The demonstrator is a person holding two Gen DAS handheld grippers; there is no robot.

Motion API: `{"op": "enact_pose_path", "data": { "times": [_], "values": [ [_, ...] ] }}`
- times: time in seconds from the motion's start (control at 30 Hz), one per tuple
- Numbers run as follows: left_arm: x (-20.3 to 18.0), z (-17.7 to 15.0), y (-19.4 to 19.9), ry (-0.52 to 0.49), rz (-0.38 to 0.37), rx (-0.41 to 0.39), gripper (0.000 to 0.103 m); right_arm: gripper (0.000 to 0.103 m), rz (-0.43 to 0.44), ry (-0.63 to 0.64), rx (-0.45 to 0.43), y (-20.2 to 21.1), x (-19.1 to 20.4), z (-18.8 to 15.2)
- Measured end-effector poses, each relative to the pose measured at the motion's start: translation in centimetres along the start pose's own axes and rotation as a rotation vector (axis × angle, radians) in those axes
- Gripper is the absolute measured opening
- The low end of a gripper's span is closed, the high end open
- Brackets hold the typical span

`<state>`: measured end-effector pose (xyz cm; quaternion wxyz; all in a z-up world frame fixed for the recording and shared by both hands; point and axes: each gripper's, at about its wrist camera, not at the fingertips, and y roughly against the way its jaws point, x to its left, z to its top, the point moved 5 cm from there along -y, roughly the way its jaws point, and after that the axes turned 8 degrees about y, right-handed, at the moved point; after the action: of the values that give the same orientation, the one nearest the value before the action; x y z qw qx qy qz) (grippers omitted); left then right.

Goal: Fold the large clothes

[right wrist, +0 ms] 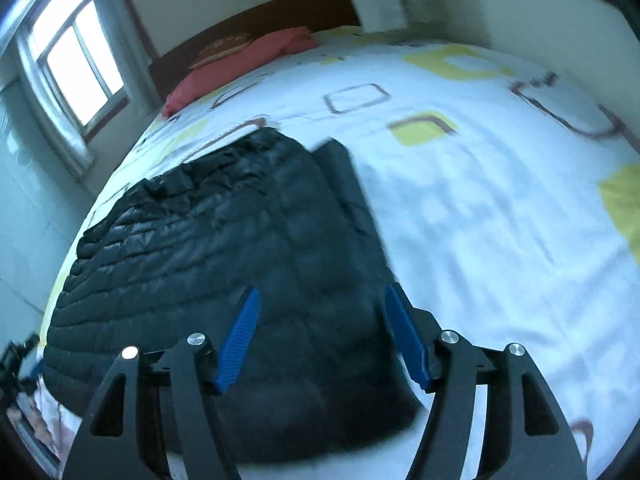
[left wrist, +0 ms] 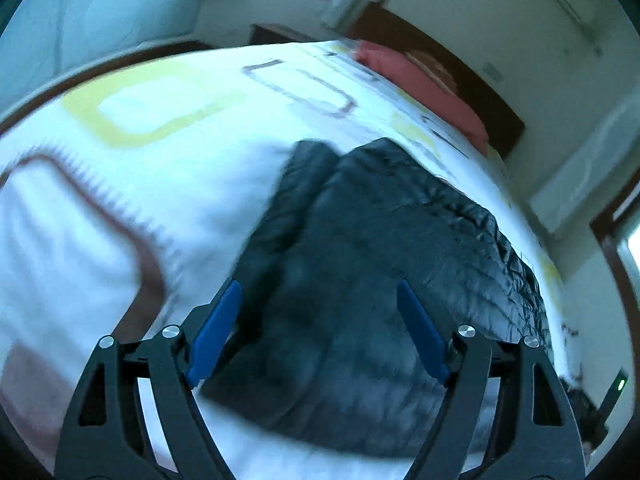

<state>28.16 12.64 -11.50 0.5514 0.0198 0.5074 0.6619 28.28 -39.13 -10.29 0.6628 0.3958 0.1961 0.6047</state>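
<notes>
Left hand-held gripper (left wrist: pixel 320 292): its blue pads (left wrist: pixel 216 332) are standing wide apart over the jacket, with nothing pinched between them; black fabric is showing in the gap but the pads are not pressing on it.
Right hand-held gripper (right wrist: pixel 322 294): it is likewise standing spread, its blue ribbed pads (right wrist: pixel 240 340) framing the jacket from above and gripping nothing.
Black puffer jacket (left wrist: pixel 392 248): it is lying on the bed in a folded, roughly rectangular bundle, quilted and shiny; a narrower folded strip is running along one long edge. In the right wrist view the jacket (right wrist: pixel 224 248) is sitting near the side of the bed that is facing the window.
Bedsheet (left wrist: pixel 132 184): white, printed with yellow-green and brown rounded squares, it is covering the bed around the jacket and is lightly creased.
Red pillow (right wrist: pixel 244 64): it is resting at the head of the bed, well apart from the jacket, against the dark wooden headboard (right wrist: pixel 256 20).
Window (right wrist: pixel 76 60): it is letting daylight in on the wall beside the bed.
Sharpness: both views are blurring, most strongly near the pads.
</notes>
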Motion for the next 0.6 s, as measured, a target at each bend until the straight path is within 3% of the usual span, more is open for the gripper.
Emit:
{"op": "enact_pose_path", "data": {
  "times": [0.13, 0.3, 0.47, 0.6],
  "values": [
    [3.3, -2.4, 1.0, 0.142, -0.045, 0.037, 0.08, 0.066, 0.054, -0.125, 0.021, 0.7, -2.1, -3.0],
    [3.9, -4.4, -0.3, 0.243, -0.116, 0.106, 0.082, 0.066, 0.149, -0.251, 0.048, -0.7, -2.5, -4.4],
    [3.2, -4.1, -1.4, 0.296, -0.178, 0.073, 0.085, 0.068, 0.256, -0.406, 0.034, -2.9, -3.0, -4.6],
    [2.6, -3.6, -2.4, 0.329, -0.192, 0.047, 0.085, 0.068, 0.274, -0.459, -0.004, -3.1, -3.0, -4.4]
  ]
}}
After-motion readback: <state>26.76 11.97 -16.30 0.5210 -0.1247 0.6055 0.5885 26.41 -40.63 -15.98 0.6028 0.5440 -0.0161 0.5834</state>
